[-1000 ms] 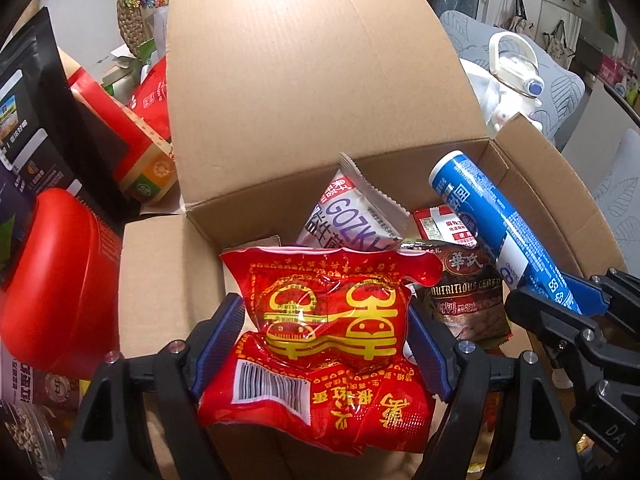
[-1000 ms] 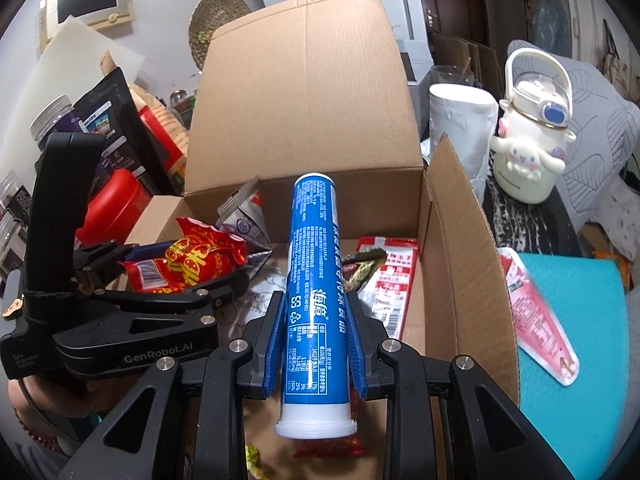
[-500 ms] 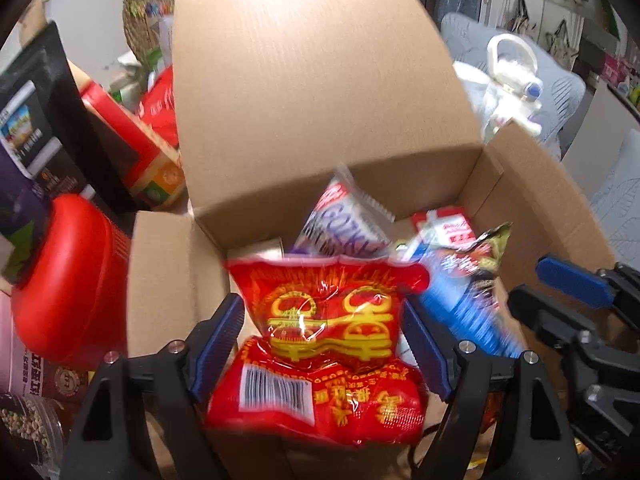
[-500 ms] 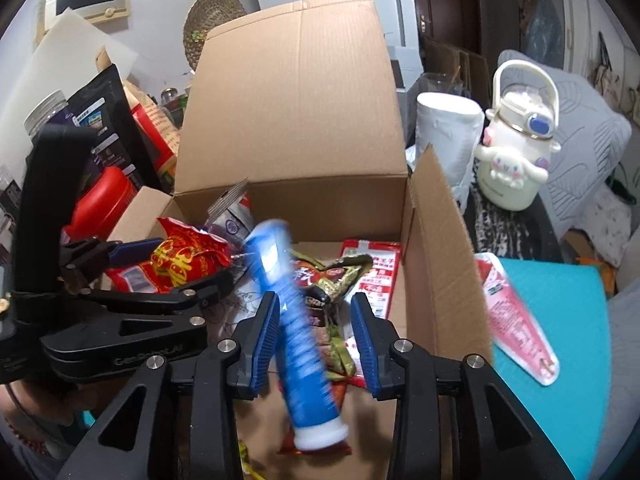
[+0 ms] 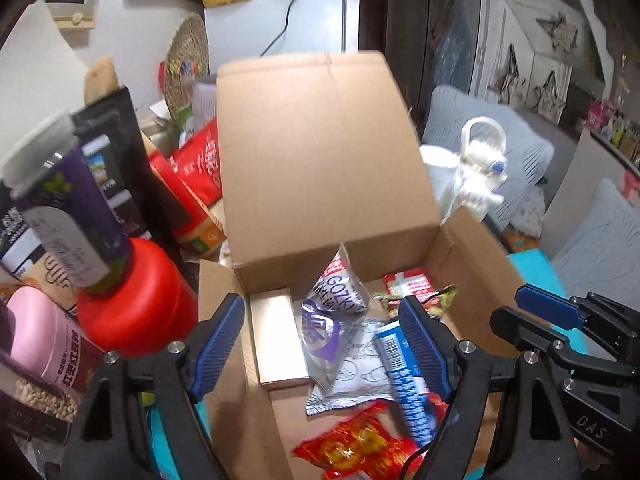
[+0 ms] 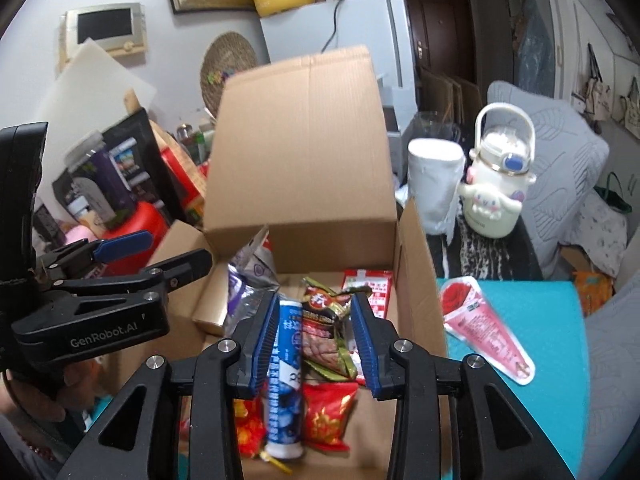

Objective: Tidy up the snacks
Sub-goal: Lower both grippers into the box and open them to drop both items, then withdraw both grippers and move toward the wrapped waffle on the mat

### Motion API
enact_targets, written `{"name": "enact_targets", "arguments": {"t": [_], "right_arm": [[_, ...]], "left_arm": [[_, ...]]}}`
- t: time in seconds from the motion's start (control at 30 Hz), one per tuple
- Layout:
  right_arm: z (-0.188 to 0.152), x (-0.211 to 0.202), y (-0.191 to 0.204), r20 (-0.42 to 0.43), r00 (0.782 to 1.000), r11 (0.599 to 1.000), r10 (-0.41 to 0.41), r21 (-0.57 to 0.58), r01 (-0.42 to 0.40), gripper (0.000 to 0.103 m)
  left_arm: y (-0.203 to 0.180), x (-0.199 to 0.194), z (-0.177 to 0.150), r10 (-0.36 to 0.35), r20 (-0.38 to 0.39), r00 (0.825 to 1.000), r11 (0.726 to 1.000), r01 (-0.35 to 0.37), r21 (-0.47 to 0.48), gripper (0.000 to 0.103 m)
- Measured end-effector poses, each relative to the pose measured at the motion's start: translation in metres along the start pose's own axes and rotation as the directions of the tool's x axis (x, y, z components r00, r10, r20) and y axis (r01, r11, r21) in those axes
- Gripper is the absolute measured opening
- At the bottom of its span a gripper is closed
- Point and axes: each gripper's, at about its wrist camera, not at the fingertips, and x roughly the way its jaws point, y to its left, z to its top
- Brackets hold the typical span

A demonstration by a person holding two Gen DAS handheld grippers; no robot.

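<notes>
An open cardboard box [image 5: 320,152] [image 6: 300,152] holds the snacks. A red snack bag [image 5: 360,446] [image 6: 326,416] lies on its floor near the front. A blue tube [image 5: 404,384] [image 6: 284,376] lies across it. A purple-white pouch [image 5: 336,304] [image 6: 248,280], a dark green-edged packet [image 6: 324,332] and a red-white packet [image 6: 370,288] lie further back. My left gripper [image 5: 322,344] is open and empty above the box; it also shows in the right wrist view [image 6: 160,248]. My right gripper [image 6: 314,340] is open and empty over the tube.
A gold flat box [image 5: 278,340] lies in the carton's left side. A red container [image 5: 136,300], jars and bags crowd the left. A pink cone packet [image 6: 486,328] lies on a teal mat [image 6: 560,360] at right. A white character bottle [image 6: 498,184] stands behind.
My left gripper opened and the red bag dropped into the box. My right gripper opened and the blue tube fell onto the snacks. Both grippers pulled back and up.
</notes>
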Motion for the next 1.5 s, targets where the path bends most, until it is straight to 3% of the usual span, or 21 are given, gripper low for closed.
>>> {"name": "enact_targets", "arguments": {"t": [0.33,0.43,0.6,0.73,0.83,1.1,1.5], "right_arm": [[0.005,-0.091,0.028,0.148,0.989,0.998,-0.02,-0.064,0.029,0.037],[0.0,-0.115,0.035,0.185,0.982,0.996,-0.021,-0.076,0.036,0.044],[-0.014,-0.152,0.044,0.227,0.974,0.995,-0.028,-0.088,0.049,0.044],[-0.03,-0.182,0.05,0.263,0.964,0.994,-0.046,-0.083,0.07,0.055],[-0.044,-0.202,0.054,0.28,0.957,0.991,-0.079,-0.079,0.105,0.055],[-0.083,-0.238,0.048,0.297,0.94,0.982,-0.168,-0.031,0.186,0.071],[-0.137,-0.248,0.009,0.234,0.937,0.965,-0.26,0.095,0.244,0.074]], "left_arm": [[-0.014,-0.082,0.002,-0.035,0.117,0.993,0.999,0.031,0.033,0.08],[-0.018,-0.107,-0.002,-0.047,0.155,0.987,0.998,0.041,0.042,0.08],[-0.029,-0.142,-0.015,-0.089,0.194,0.977,0.994,0.076,0.074,0.08],[-0.039,-0.166,-0.028,-0.126,0.209,0.97,0.989,0.108,0.097,0.08],[-0.047,-0.179,-0.039,-0.156,0.208,0.966,0.984,0.134,0.118,0.08],[-0.075,-0.196,-0.069,-0.243,0.169,0.955,0.958,0.209,0.194,0.08],[-0.122,-0.181,-0.104,-0.307,0.067,0.949,0.922,0.279,0.27,0.08]]}}
